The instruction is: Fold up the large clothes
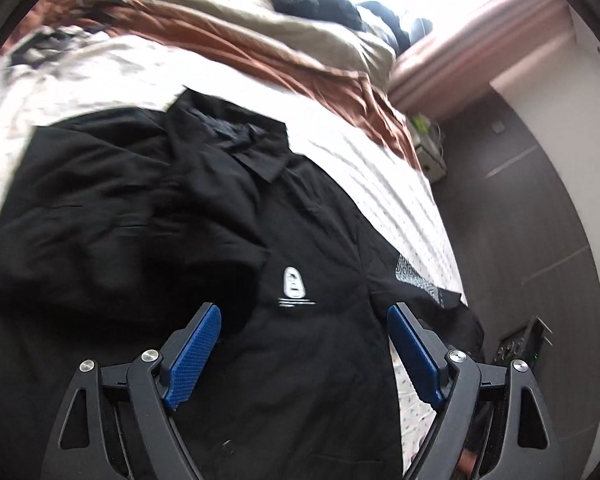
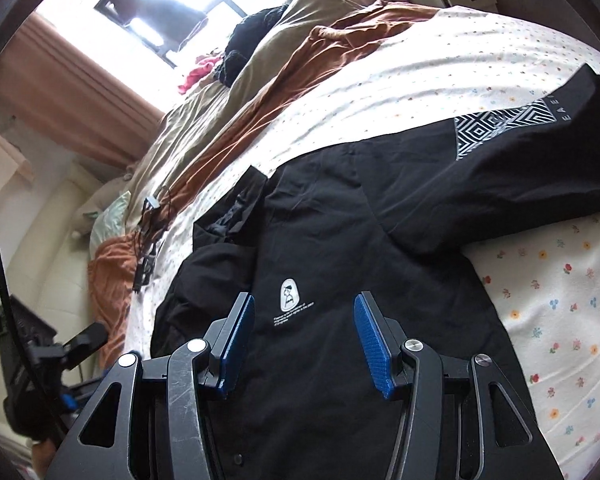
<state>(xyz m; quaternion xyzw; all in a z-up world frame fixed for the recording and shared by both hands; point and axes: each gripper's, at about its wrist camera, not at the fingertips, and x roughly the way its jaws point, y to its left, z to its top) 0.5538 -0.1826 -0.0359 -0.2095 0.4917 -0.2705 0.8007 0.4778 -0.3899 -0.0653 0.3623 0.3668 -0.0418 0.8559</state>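
A large black collared shirt lies front up on a bed, with a small white chest logo and a white geometric print on one sleeve. Its left side is bunched over itself. My left gripper is open and empty, hovering just above the shirt's chest. In the right wrist view the same shirt shows its logo and its patterned sleeve spread out to the right. My right gripper is open and empty, just above the shirt near the logo.
The bed has a white floral sheet. Brown and beige bedding and dark clothes are piled at the far side. The bed edge drops to a grey floor. A cable lies on the sheet left of the shirt.
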